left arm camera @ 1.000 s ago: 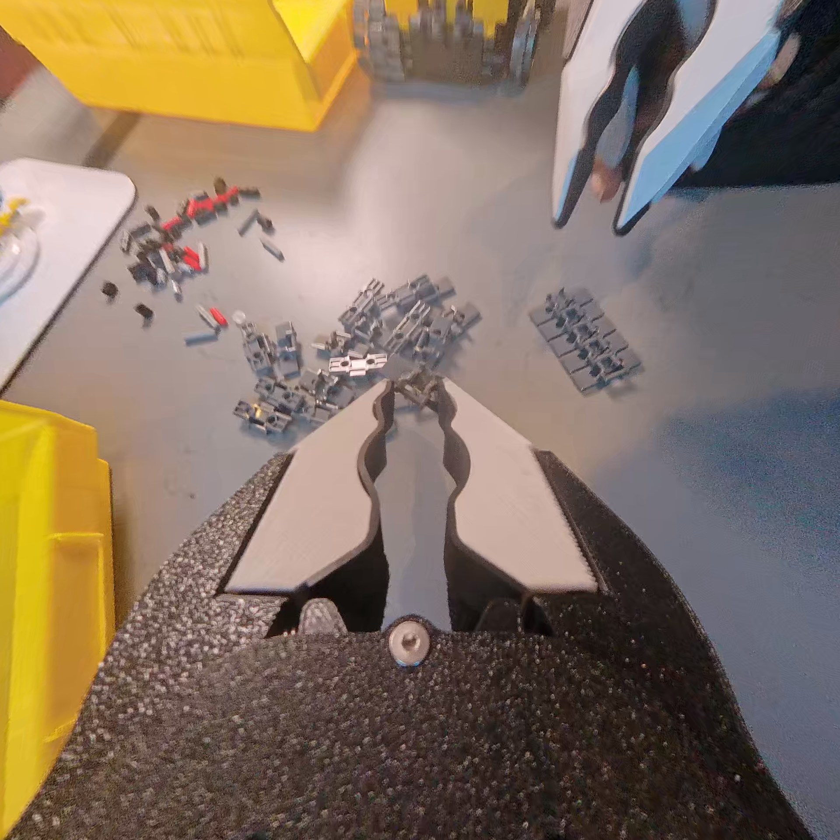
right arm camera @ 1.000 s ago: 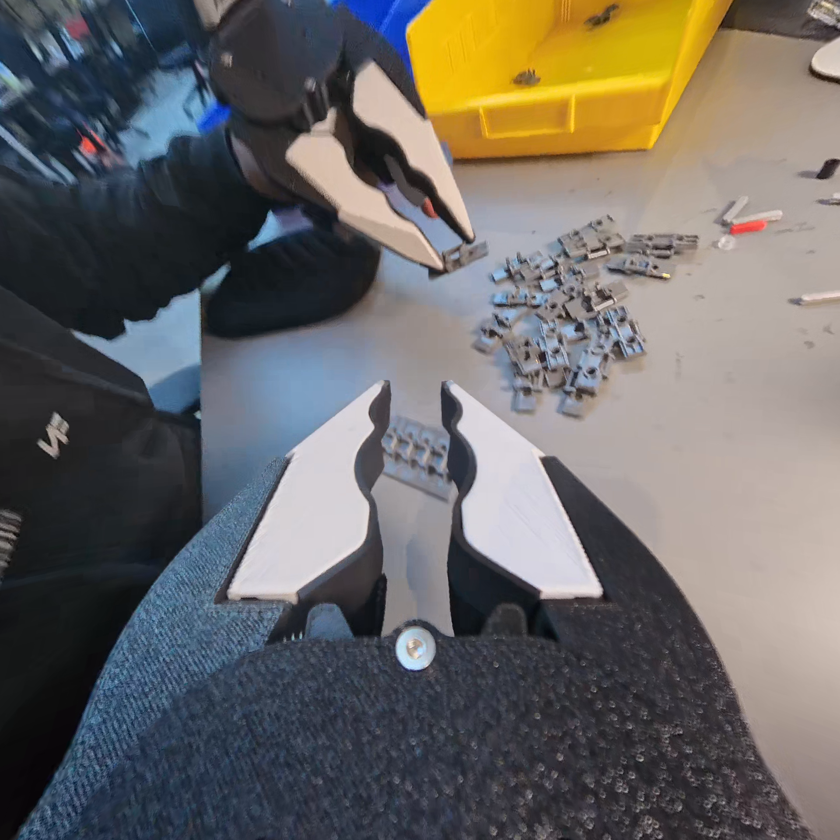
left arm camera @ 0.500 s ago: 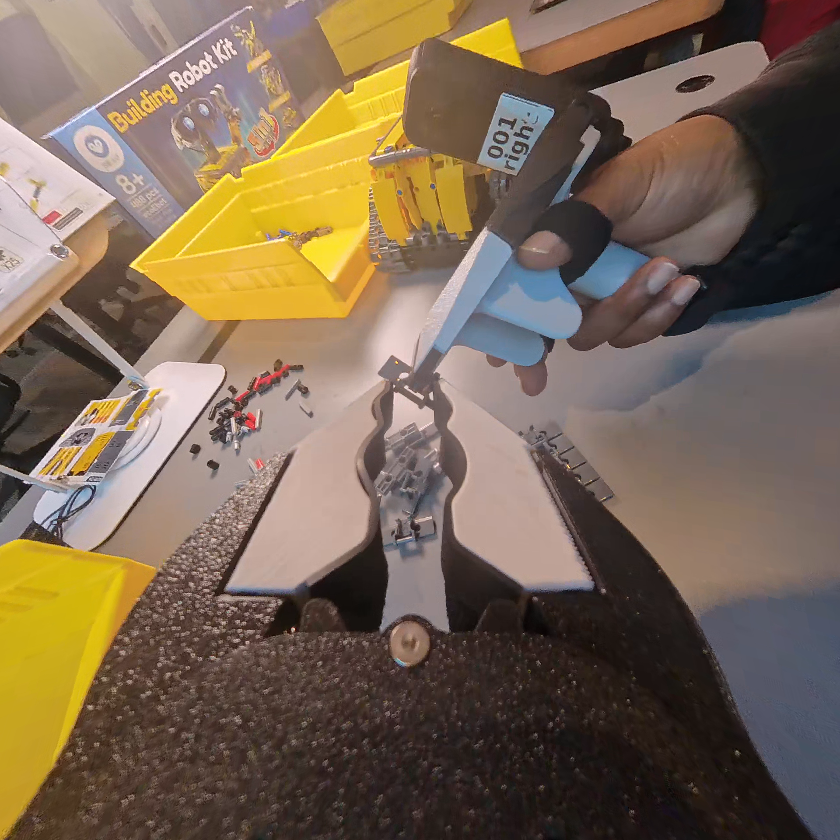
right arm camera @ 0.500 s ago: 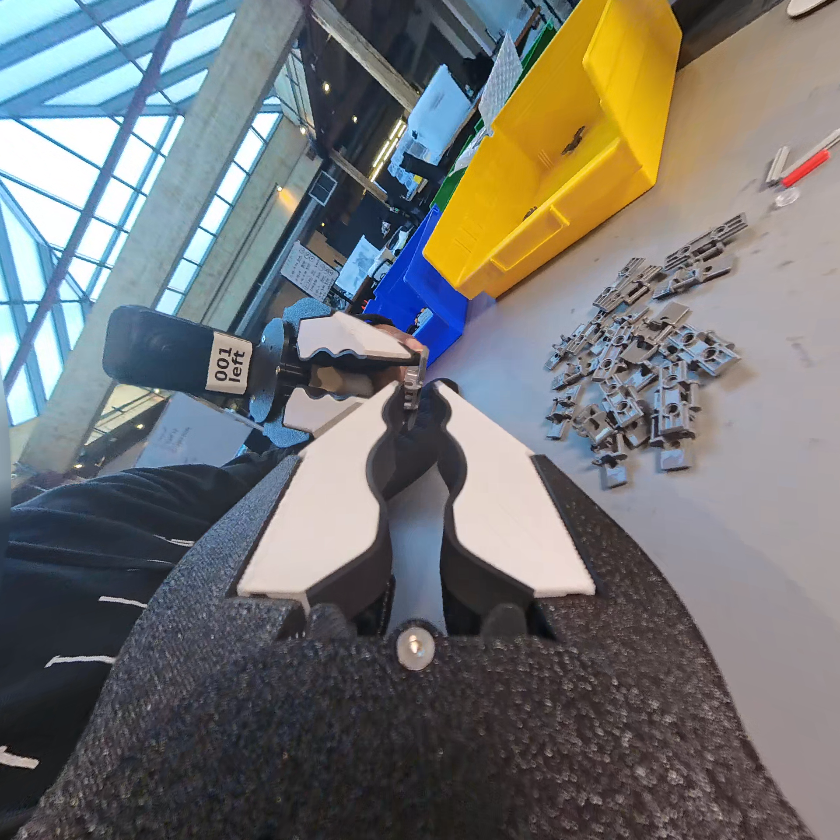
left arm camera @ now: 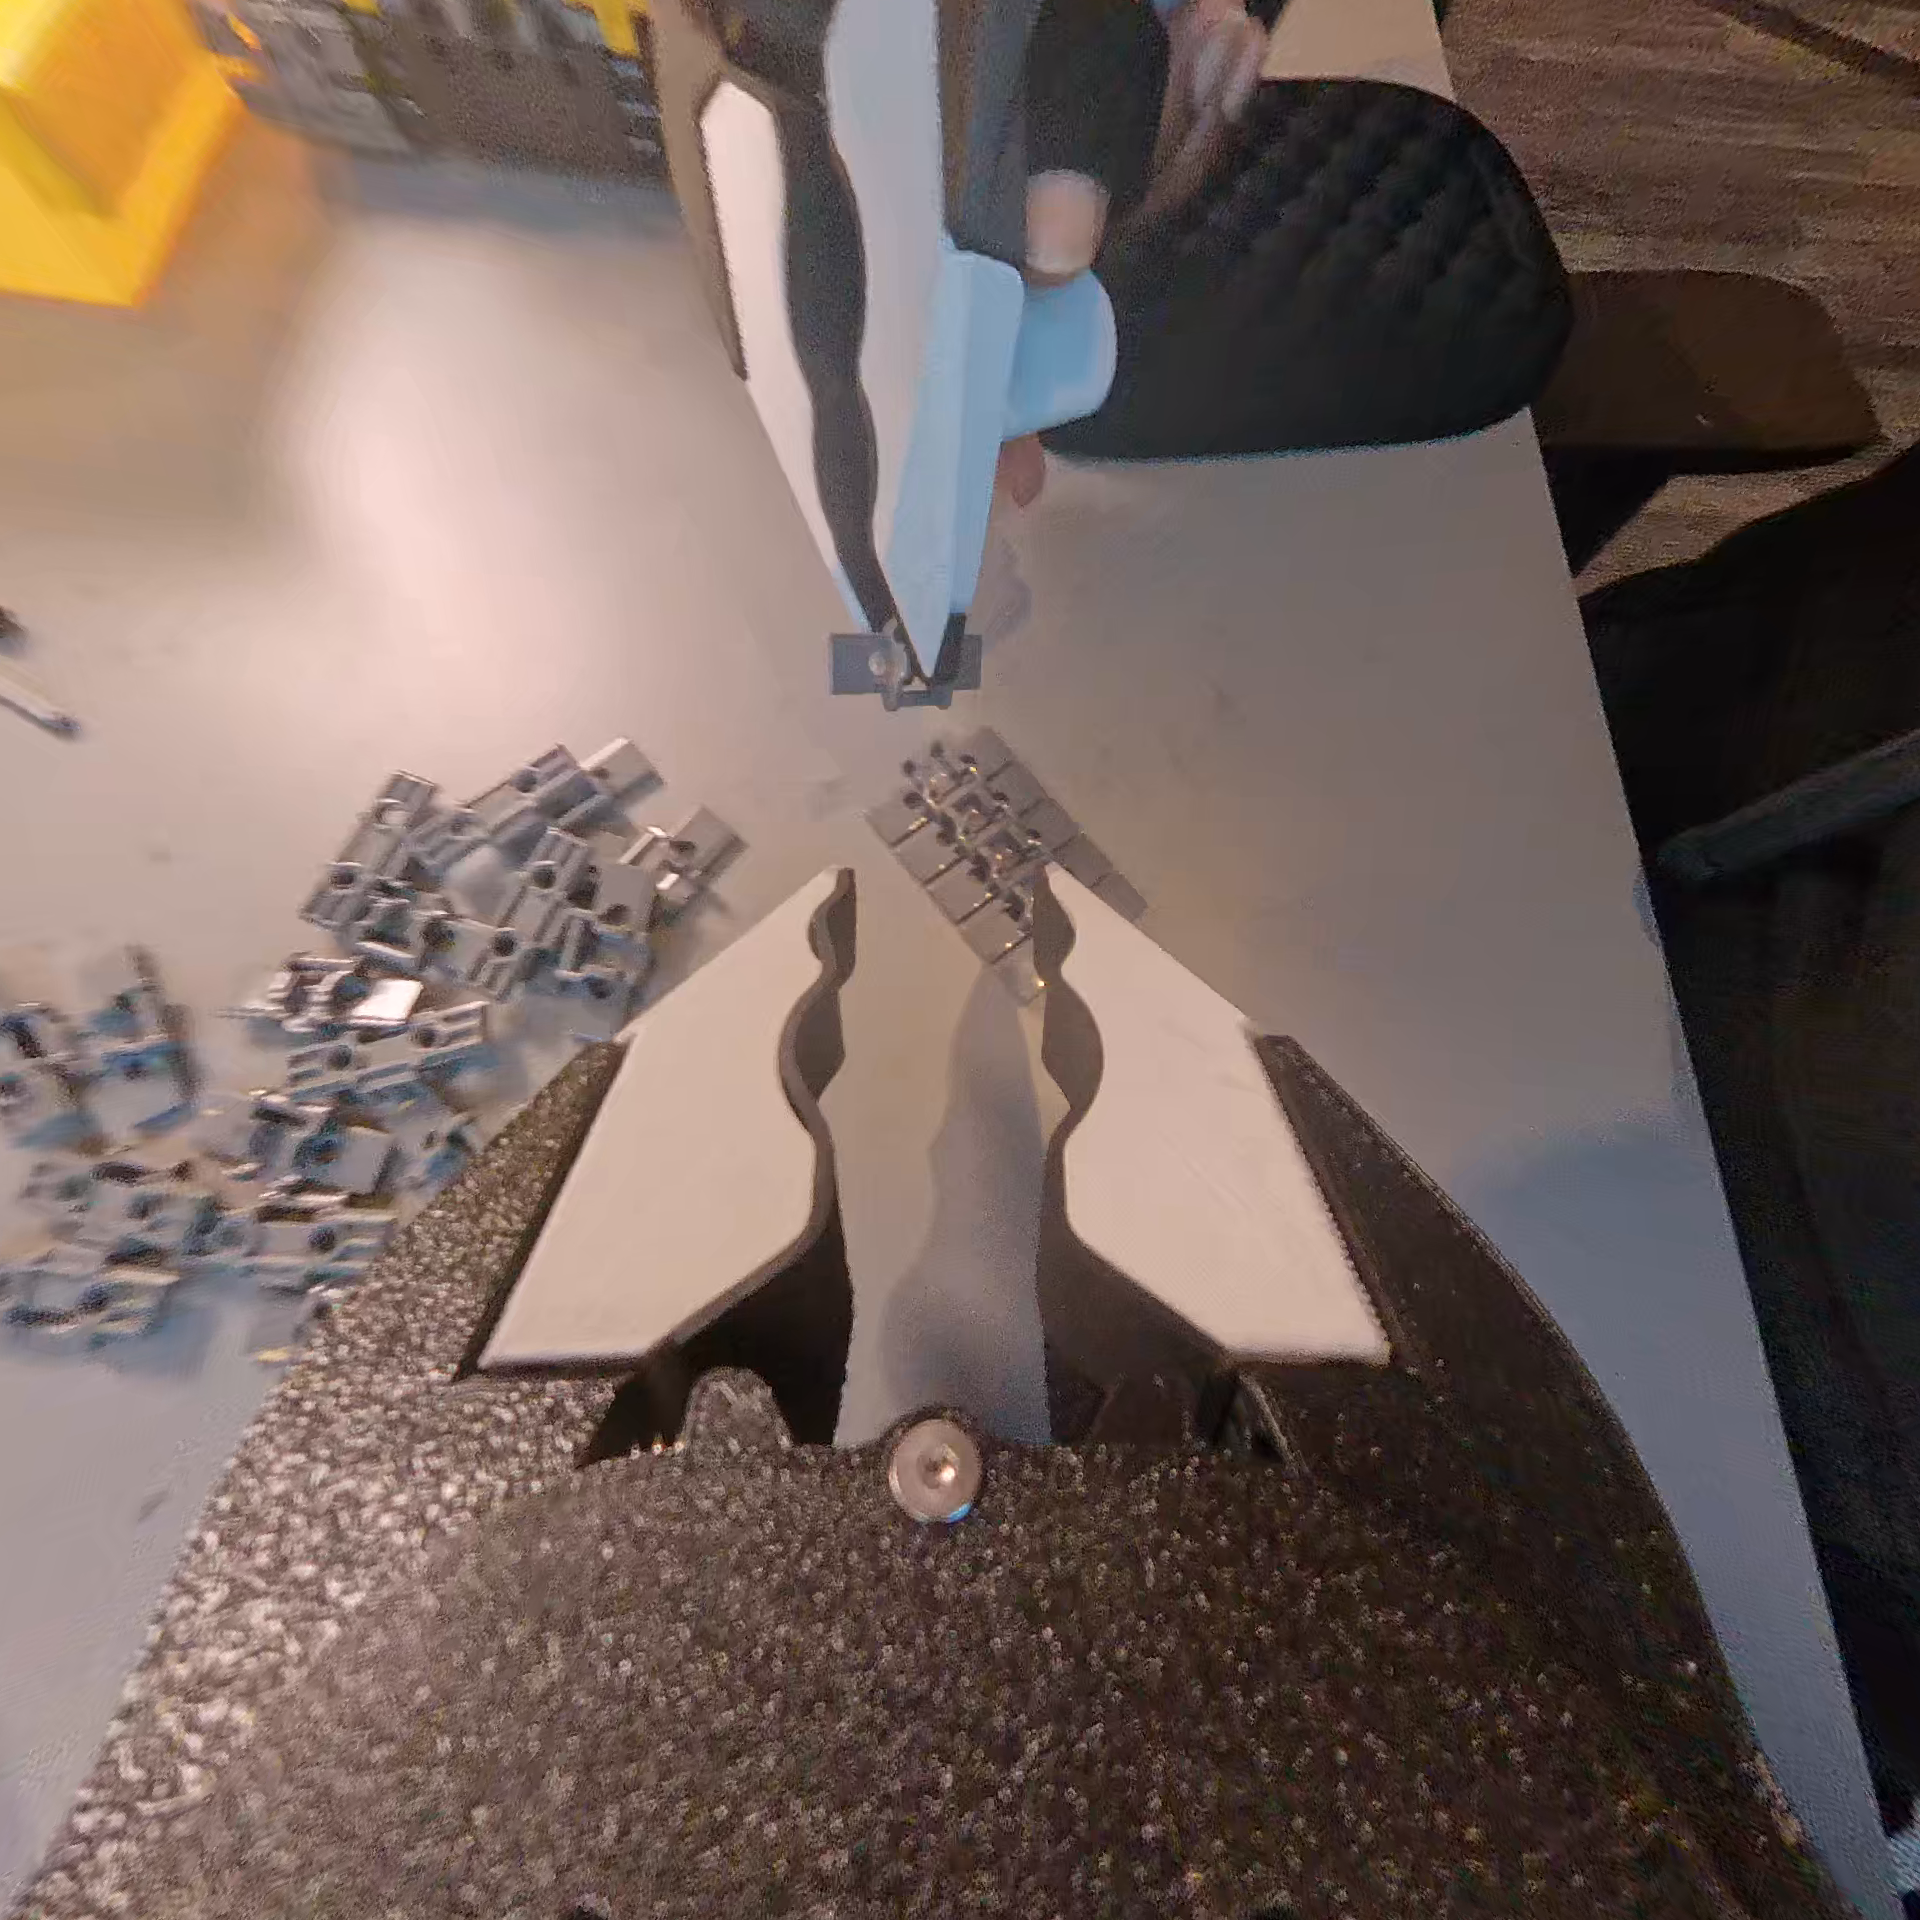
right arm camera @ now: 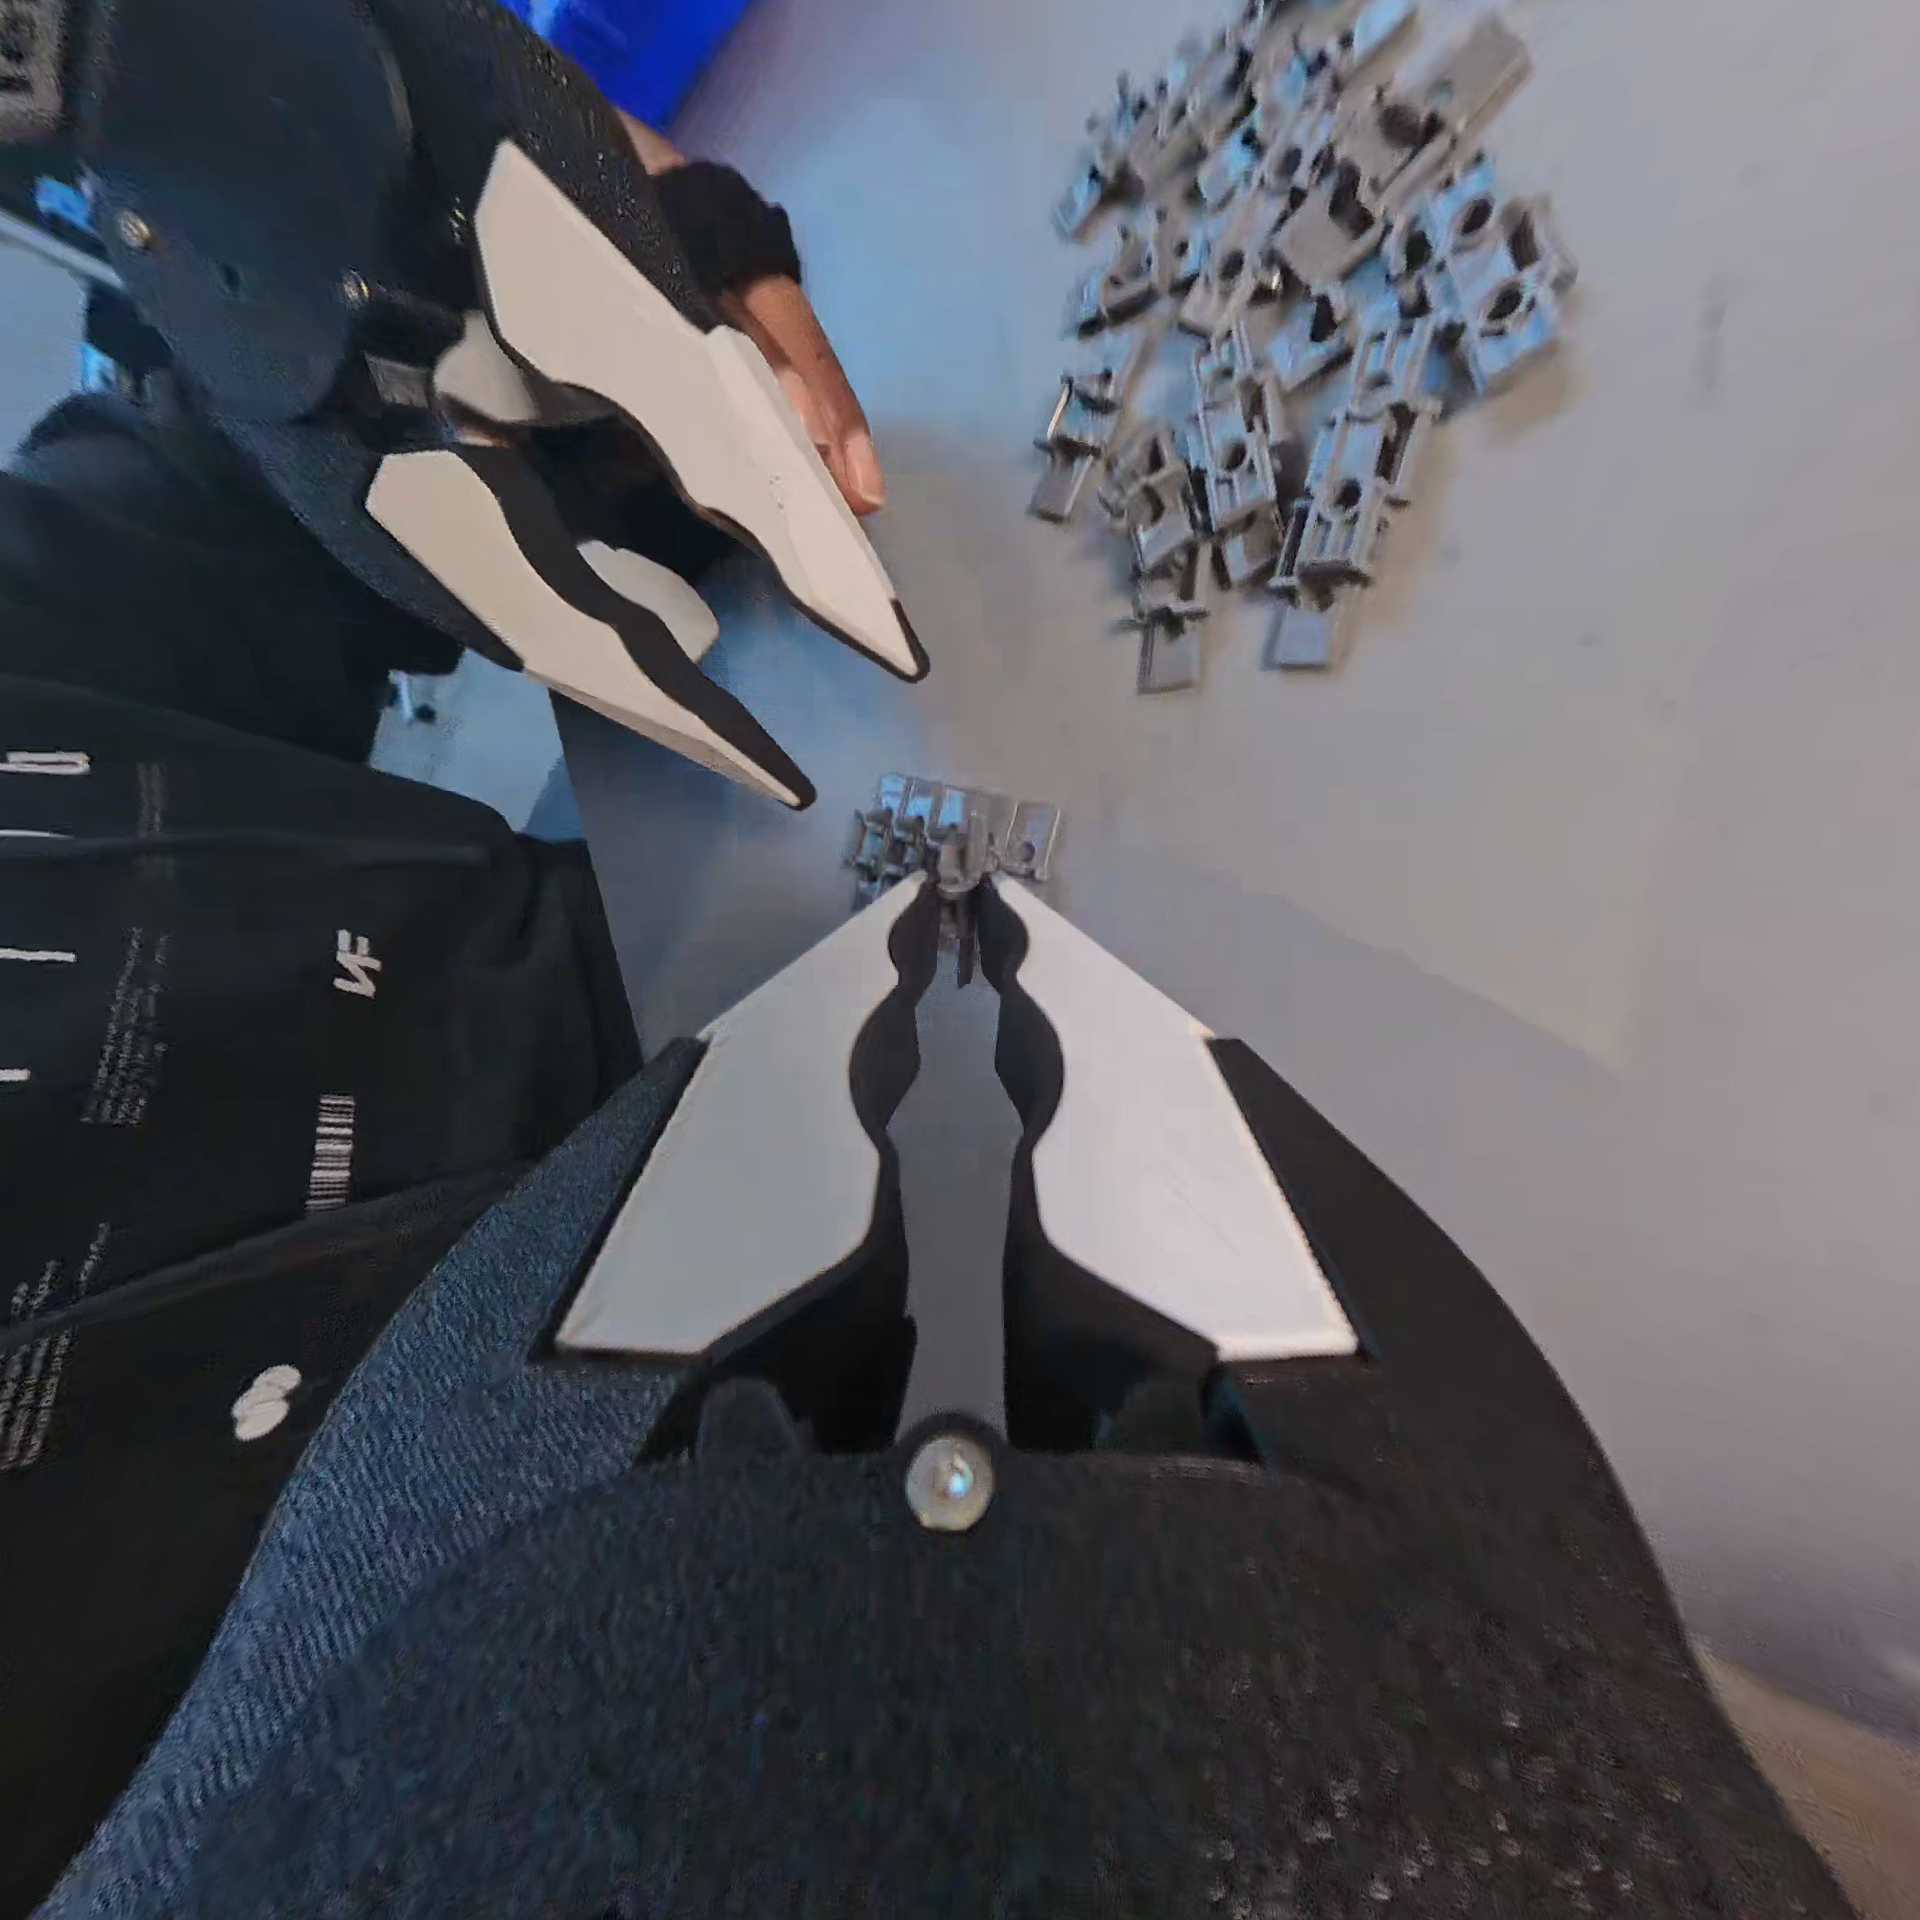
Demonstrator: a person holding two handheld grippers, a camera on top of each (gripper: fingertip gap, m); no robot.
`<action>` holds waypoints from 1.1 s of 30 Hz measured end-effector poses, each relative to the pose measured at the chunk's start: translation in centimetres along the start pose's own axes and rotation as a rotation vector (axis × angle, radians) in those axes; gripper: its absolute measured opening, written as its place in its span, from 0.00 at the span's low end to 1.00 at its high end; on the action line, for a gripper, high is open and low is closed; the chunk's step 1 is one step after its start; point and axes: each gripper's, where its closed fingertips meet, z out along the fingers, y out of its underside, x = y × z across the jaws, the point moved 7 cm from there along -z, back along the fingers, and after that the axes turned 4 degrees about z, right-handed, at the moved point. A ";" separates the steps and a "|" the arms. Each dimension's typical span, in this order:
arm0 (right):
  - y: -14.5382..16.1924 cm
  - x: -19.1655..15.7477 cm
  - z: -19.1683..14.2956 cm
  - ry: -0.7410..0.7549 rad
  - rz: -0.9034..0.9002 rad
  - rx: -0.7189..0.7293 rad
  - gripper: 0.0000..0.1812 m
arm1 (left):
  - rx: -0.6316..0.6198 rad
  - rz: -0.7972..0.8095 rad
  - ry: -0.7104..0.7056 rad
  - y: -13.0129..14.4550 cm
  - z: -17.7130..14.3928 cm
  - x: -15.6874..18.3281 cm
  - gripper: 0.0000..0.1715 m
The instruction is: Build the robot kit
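Note:
My right gripper (right arm camera: 958,891) is shut on a small grey track link (right arm camera: 962,920), held just above a short assembled strip of grey links (right arm camera: 951,831) on the grey table. In the left wrist view the right gripper (left arm camera: 920,675) comes down from above with the link (left arm camera: 862,665) in its tips, over the strip (left arm camera: 987,842). My left gripper (left arm camera: 943,896) is open and empty, its right finger just over the near end of the strip. It also shows in the right wrist view (right arm camera: 857,732), open, to the left of the strip.
A pile of loose grey links (left arm camera: 468,914) lies left of the strip, and shows in the right wrist view (right arm camera: 1320,312) too. A yellow bin (left arm camera: 94,156) stands far left. The table's right edge (left arm camera: 1621,831) is close, with a black chair (left arm camera: 1330,281) beyond it. Across from one pair of fingers to the other is roughly 5 centimeters.
The two grippers met in the air and the link passed from left to right. Both have come down to the strip; the left is now open and empty.

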 end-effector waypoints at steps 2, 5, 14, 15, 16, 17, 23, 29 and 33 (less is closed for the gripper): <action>0.0 0.3 0.4 0.031 0.015 -0.079 0.04 | -0.012 -0.017 0.058 0.2 0.9 0.4 0.20; -0.2 0.7 0.7 0.044 0.059 -0.140 0.04 | -0.044 0.002 0.098 0.4 1.7 1.1 0.21; -0.5 0.8 1.4 0.092 0.102 -0.235 0.04 | -0.100 0.060 0.095 1.0 2.3 1.4 0.18; -0.6 0.7 1.4 0.095 0.101 -0.247 0.04 | -0.099 0.058 0.098 1.0 2.3 1.4 0.18; -0.7 0.6 1.4 0.096 0.104 -0.254 0.04 | -0.099 0.058 0.094 1.0 2.3 1.4 0.17; -0.9 0.6 1.4 0.099 0.105 -0.260 0.04 | -0.100 0.061 0.091 1.0 2.3 1.3 0.17; -1.0 0.5 1.7 0.130 0.110 -0.308 0.04 | -0.104 0.074 0.070 1.0 2.3 1.5 0.17; -1.0 0.5 1.9 0.141 0.136 -0.310 0.04 | -0.108 0.085 0.055 1.0 2.4 1.6 0.16; -0.9 0.6 2.0 0.163 0.152 -0.308 0.04 | -0.109 0.092 0.041 1.0 2.4 1.7 0.16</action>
